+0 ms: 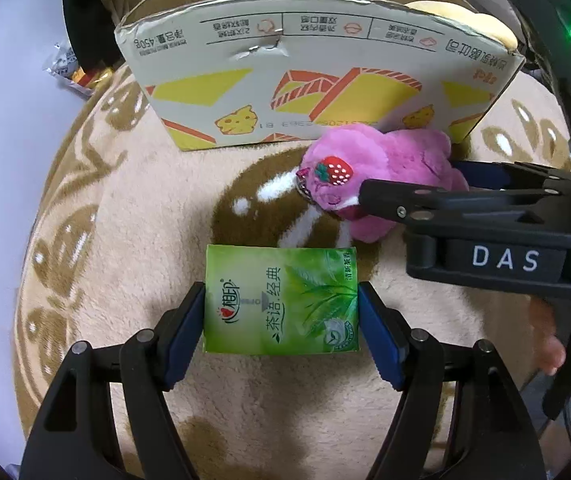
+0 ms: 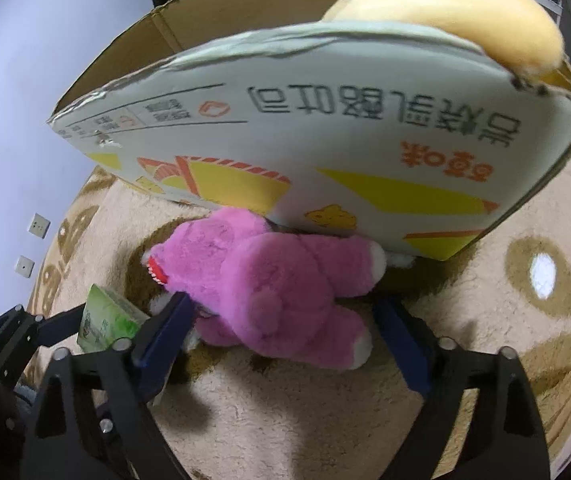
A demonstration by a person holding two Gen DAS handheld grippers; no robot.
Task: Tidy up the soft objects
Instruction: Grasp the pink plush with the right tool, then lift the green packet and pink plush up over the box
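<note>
The left gripper [image 1: 281, 308] is seen clamped on a green tissue pack [image 1: 281, 300], its blue pads pressed flat against the pack's two short sides; the pack is glossy plastic film, rectangular, printed with tea leaves, and is held above the rug [image 1: 125, 208]. The right gripper [image 2: 285, 320] is seen with its jaws spread wide around a pink plush toy [image 2: 281, 280]: the left pad lies against or just beside the toy's head end, though contact cannot be told for certain, while the right pad stands apart from the fur, so nothing is gripped. The toy is fluffy, rounded and long-piled, with white paw tips and a red strawberry patch [image 1: 333, 170]; it lies on the rug, pushed up against the near wall of a cardboard box [image 1: 317, 80]. The box is open-topped, stiff, printed white with yellow and orange shapes, and slightly torn and dented along its upper edge. A pale yellow plush object [image 2: 453, 12], smooth and bulging, is seen over the box's right corner. The rug is thick beige pile patterned in brown and white. A person's fingers [image 1: 549, 344] are visible by the right gripper's handle.
</note>
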